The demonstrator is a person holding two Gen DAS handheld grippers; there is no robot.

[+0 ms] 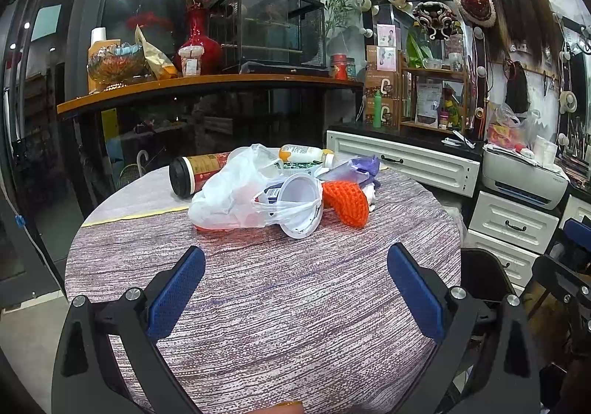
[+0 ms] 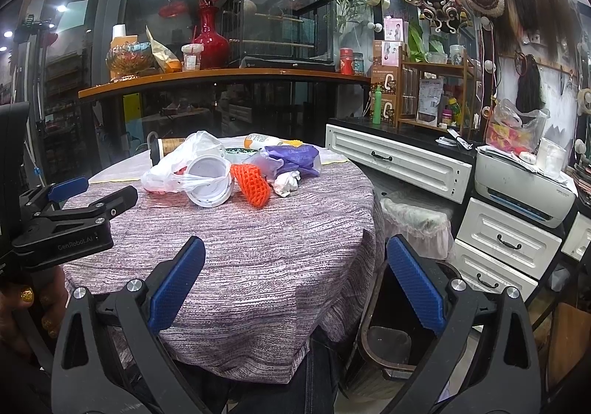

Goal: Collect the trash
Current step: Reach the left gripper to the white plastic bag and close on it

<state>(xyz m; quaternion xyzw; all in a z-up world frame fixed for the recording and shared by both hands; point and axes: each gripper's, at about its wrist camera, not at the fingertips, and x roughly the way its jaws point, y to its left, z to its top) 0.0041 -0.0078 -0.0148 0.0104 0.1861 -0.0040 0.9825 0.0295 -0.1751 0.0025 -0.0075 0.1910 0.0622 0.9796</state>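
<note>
The trash sits in a loose heap on the far half of the round table point(image 1: 258, 303), which is covered in a streaky purple-grey cloth. Nearest to me in the heap is a white plastic cup point(image 1: 301, 205) on its side, mouth facing me, with the handle of a white plastic bag point(image 1: 229, 192) looped across it. The bag lies slumped to the cup's left, something red showing through its bottom. Just right of the cup, touching it, is an orange net point(image 1: 345, 201). Behind the net lie a crumpled purple bag point(image 1: 360, 166) and, seen from my right side, a wad of white paper point(image 2: 286, 183). At the back of the heap a dark-capped can point(image 1: 195, 172) lies on its side to the left, and a white bottle point(image 1: 304, 153) with an orange end lies on its side behind the bag.

My left gripper point(image 1: 295, 288) hovers over the near part of the cloth, well short of the heap, its blue pads spread wide with nothing between them. My right gripper point(image 2: 295, 284) hangs at the table's near right edge, jaws also spread and empty. Below it, beside the table, stands a dark bin point(image 2: 388, 351). White drawers point(image 2: 399, 161) and a printer point(image 2: 524, 192) line the right wall
</note>
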